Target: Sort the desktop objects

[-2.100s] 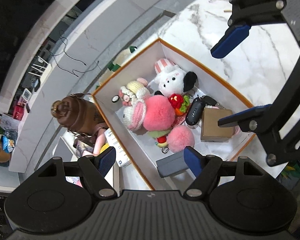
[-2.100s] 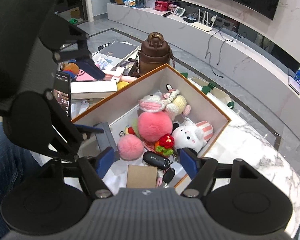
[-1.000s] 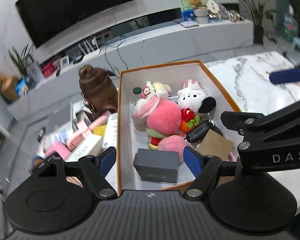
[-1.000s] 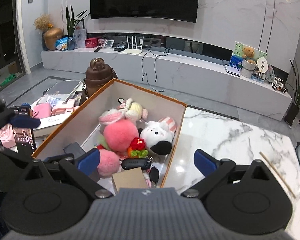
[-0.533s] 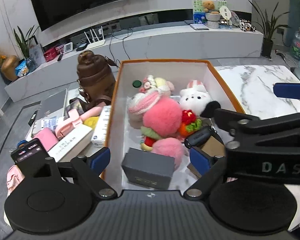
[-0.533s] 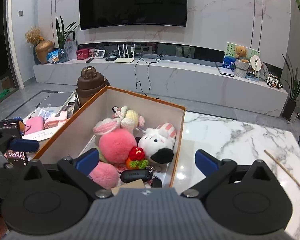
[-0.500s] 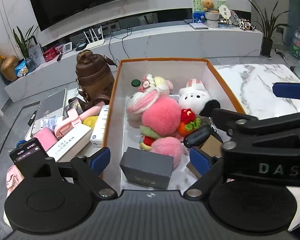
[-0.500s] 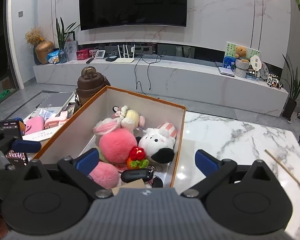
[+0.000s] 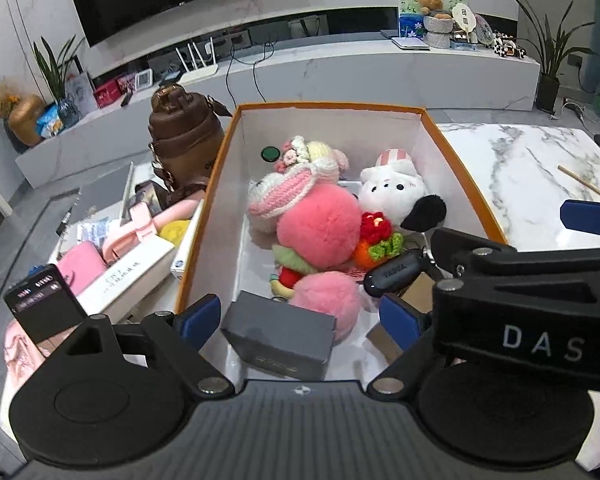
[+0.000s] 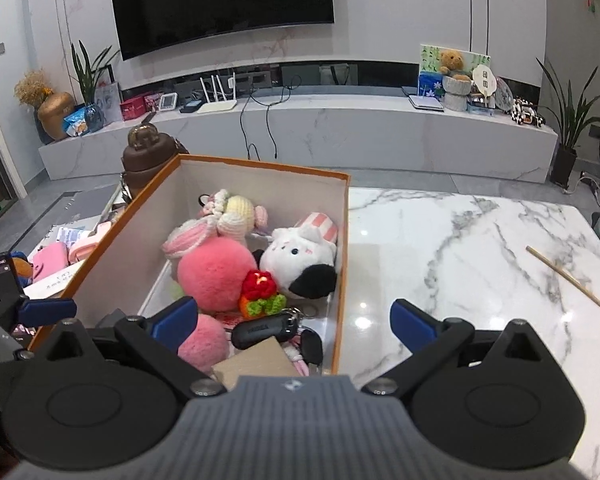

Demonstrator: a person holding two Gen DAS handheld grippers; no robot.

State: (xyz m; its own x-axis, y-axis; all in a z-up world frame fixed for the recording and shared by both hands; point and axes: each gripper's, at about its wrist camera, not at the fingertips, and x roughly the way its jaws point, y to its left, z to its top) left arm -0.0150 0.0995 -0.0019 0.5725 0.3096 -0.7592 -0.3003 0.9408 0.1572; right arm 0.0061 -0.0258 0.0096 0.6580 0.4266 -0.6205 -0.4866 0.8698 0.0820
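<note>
Both spread, empty: left hand-held gripper [image 9: 300, 316], right hand-held gripper [image 10: 294, 318]. Frame centre: orange-edged cardboard box [image 9: 456, 160] with fluffy pink pompom [image 9: 320, 226], grey rectangular box [image 9: 278, 334]. Glossy marble counter [image 10: 460, 248] right.

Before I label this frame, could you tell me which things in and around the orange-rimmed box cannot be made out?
- Brown cardboard piece: right wrist view, its near end lies behind the gripper body.
- Grey box: barely shows in the right wrist view, behind the finger.
- Phone screen text: left wrist view, too small to read.
- Box floor: both views, buried under plush toys.
- Brown bottle: right wrist view, its base hidden by the box wall.
</note>
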